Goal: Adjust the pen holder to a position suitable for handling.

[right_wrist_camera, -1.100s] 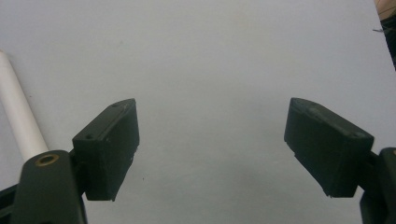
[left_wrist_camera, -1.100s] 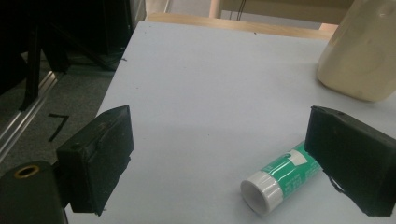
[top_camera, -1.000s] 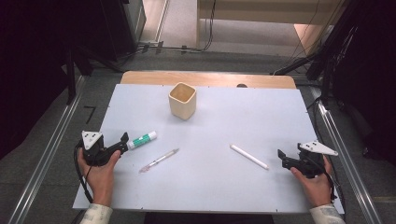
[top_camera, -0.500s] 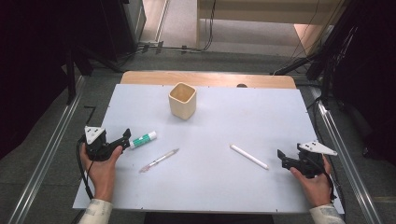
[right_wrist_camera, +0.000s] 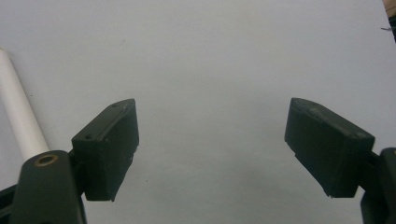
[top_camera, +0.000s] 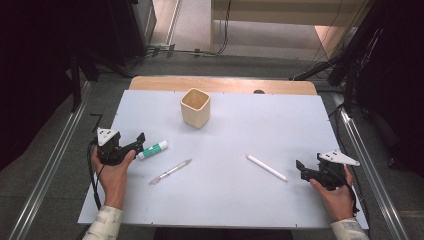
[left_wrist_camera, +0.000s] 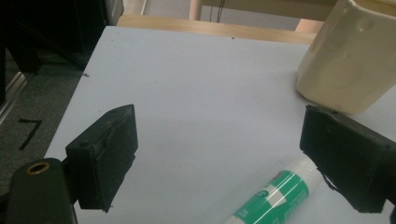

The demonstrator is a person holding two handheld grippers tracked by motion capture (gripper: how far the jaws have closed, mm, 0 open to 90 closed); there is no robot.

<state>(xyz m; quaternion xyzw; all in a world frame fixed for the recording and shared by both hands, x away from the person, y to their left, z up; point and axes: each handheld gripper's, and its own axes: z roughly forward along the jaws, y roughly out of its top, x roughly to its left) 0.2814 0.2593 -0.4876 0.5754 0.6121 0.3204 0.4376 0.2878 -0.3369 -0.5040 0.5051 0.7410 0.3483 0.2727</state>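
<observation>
A green-and-white glue stick [top_camera: 152, 149] lies on the white table [top_camera: 250, 125] at the left, and my left gripper [top_camera: 139, 142] stands open right beside its near end. In the left gripper view the glue stick [left_wrist_camera: 271, 196] lies low between the jaws, close to the right-hand one, with nothing gripped [left_wrist_camera: 217, 158]. A cream square cup [top_camera: 195, 107] stands at the back centre and looms at the upper right [left_wrist_camera: 350, 56]. A clear pen [top_camera: 170, 171] lies left of centre. A white stick [top_camera: 267, 167] lies right of centre, with my right gripper [top_camera: 301, 170] open just to its right. The right gripper view has the white stick [right_wrist_camera: 18, 116] at the left edge, outside the open jaws [right_wrist_camera: 210, 149].
A wooden strip [top_camera: 220, 84] runs along the table's far edge. Metal rails [top_camera: 55, 160] flank the table on both sides, with grey floor beyond. Dark equipment and cables [top_camera: 165, 49] stand at the back.
My left gripper has moved slightly right and forward, closer to the glue stick's end. The right gripper has stayed where it was.
</observation>
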